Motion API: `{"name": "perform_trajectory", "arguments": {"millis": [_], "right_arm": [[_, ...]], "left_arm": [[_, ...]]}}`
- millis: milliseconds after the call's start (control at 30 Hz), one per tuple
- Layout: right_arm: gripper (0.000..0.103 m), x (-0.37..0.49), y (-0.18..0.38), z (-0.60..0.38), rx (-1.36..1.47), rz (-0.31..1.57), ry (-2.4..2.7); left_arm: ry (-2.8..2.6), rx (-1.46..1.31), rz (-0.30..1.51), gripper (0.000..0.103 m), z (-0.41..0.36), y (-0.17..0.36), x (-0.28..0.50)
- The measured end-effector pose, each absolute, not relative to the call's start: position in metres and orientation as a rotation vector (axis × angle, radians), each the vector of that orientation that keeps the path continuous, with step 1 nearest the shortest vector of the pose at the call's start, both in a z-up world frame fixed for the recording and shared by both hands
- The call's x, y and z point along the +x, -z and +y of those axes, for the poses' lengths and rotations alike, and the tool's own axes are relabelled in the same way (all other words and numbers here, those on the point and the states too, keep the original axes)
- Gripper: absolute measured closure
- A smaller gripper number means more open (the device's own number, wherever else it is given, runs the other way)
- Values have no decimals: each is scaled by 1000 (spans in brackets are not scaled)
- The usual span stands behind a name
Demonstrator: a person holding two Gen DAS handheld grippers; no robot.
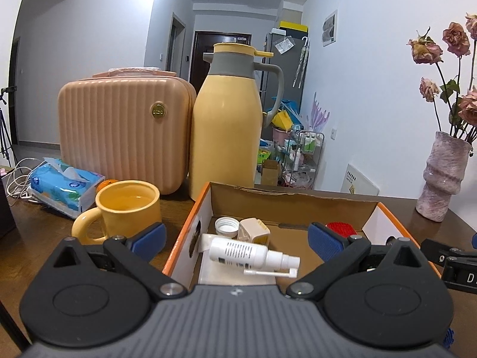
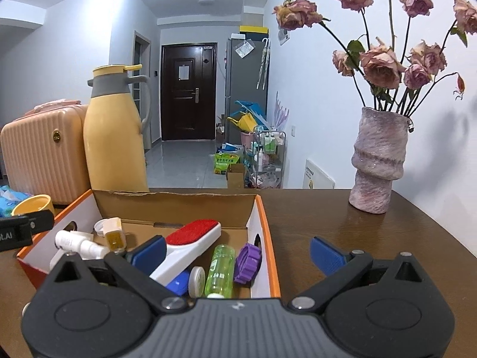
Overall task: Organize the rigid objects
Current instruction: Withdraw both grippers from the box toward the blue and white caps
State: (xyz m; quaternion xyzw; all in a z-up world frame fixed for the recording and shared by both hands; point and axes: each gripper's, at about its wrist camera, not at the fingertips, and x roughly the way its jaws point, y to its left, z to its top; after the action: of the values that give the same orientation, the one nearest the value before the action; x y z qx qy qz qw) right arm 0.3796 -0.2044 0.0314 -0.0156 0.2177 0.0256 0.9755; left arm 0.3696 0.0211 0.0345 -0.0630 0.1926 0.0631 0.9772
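Observation:
An orange-rimmed cardboard box (image 1: 190, 217) (image 2: 263, 223) stands on the dark wooden table. Inside lie a white spray bottle (image 1: 247, 253) (image 2: 79, 244), a white cap (image 1: 226, 226), a beige block (image 1: 255, 231) (image 2: 113, 232), a red-and-white lint brush (image 2: 190, 241), a green bottle (image 2: 220, 270), a purple ring (image 2: 247, 264) and a blue-and-white item (image 2: 182, 282). My left gripper (image 1: 237, 240) hangs open over the box's left end, nothing between its fingers. My right gripper (image 2: 237, 252) is open over the box's right wall, holding nothing.
A yellow mug (image 1: 125, 208), a tissue pack (image 1: 64, 183), a peach ribbed case (image 1: 125, 128) and a tall yellow flask (image 1: 226, 125) stand left of and behind the box. A pink vase (image 2: 377, 161) of dried roses sits at the right.

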Motion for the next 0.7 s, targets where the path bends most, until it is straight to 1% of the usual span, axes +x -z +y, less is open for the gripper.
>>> {"name": "perform_trajectory", "arguments": {"millis": [700], "right_arm": [[0,298,-33,-214,-18,402,-81]], "left_arm": [[-96,-90,400,0,8,-30,302]]}}
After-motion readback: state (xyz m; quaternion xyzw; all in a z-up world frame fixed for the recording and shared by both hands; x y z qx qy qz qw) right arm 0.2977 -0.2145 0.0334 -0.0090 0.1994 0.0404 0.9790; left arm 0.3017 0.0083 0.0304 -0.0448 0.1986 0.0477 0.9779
